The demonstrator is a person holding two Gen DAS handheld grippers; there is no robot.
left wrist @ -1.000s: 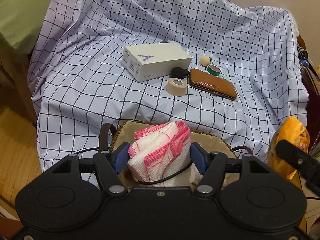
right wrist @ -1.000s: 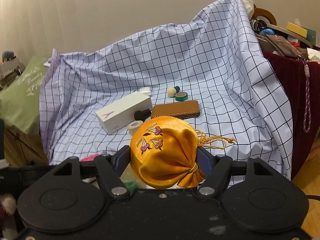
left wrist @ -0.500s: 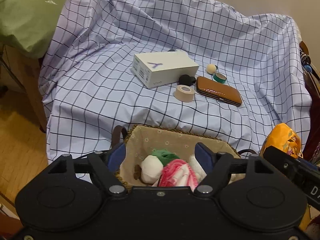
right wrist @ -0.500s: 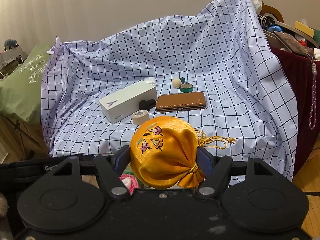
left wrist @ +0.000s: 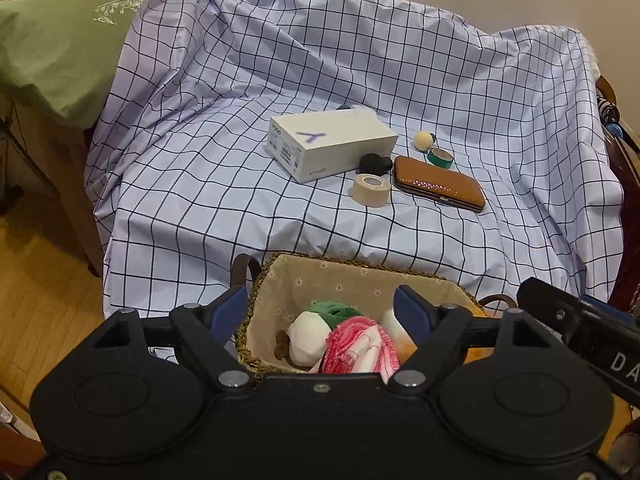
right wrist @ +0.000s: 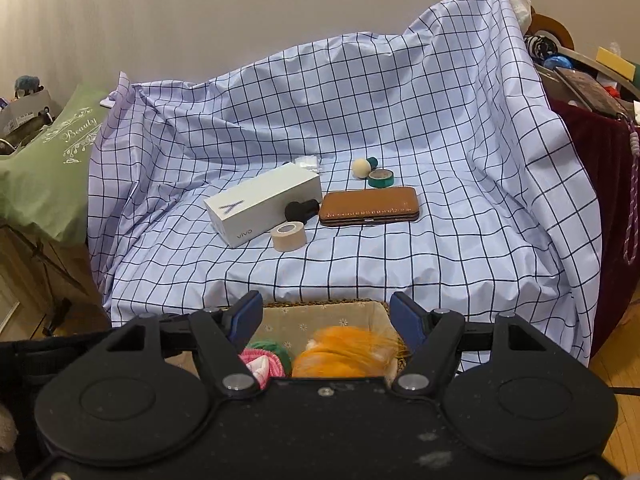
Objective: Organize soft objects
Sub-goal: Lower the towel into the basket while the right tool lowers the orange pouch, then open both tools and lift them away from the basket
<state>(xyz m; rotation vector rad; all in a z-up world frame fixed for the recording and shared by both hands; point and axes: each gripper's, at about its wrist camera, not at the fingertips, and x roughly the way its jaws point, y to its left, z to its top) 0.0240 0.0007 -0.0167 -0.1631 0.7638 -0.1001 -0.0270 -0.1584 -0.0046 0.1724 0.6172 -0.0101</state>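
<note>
Your woven basket (left wrist: 276, 276), lined in daisy-print fabric, holds the pink-and-white cloth (left wrist: 360, 344), a white plush piece (left wrist: 306, 338) with a green bit (left wrist: 336, 308) behind it, and the orange drawstring pouch (right wrist: 344, 354), which looks motion-blurred, so it may not be fully settled. Your left gripper (left wrist: 320, 308) is opening with nothing between its jaws, the cloth it pinched a second ago now lying below in the basket. Your right gripper (right wrist: 326, 318) stands spread and empty, whereas half a second ago it clamped the pouch above the basket.
</note>
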